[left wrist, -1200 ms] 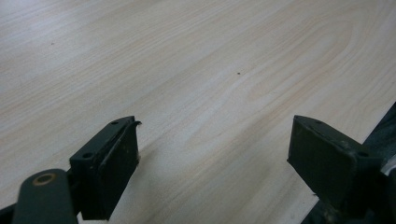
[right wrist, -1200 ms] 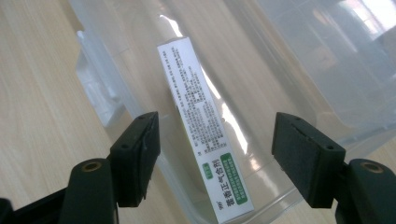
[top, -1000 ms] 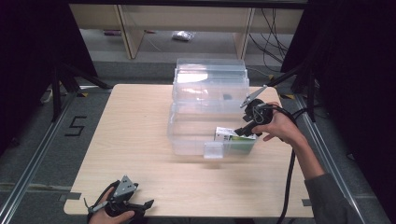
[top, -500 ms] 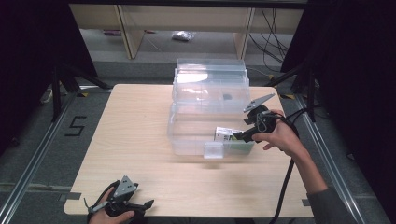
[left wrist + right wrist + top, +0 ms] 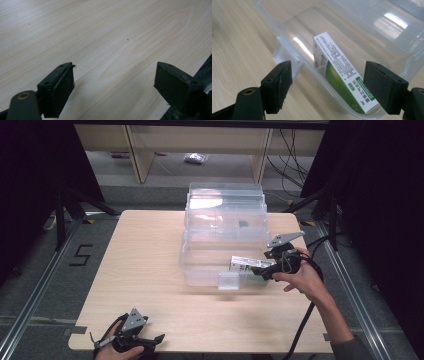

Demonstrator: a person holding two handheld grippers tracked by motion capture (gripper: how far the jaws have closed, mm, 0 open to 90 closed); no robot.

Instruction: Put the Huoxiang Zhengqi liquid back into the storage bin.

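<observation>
Right gripper view puts the box [image 5: 342, 80] inside the clear bin [image 5: 287, 47], between the right gripper [image 5: 328, 87]'s wide, just-opened jaws — untouched, apparently — long axis slanting away. Left gripper [image 5: 115, 82] gapes, far off.

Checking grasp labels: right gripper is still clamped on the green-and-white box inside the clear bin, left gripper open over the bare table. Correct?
Not quite. The right gripper is open, not clamped: in the right gripper view its jaws stand apart, clear of the green-and-white box, having just been opening. The box does lie inside the clear bin, and the left gripper is open over the bare table.
</observation>
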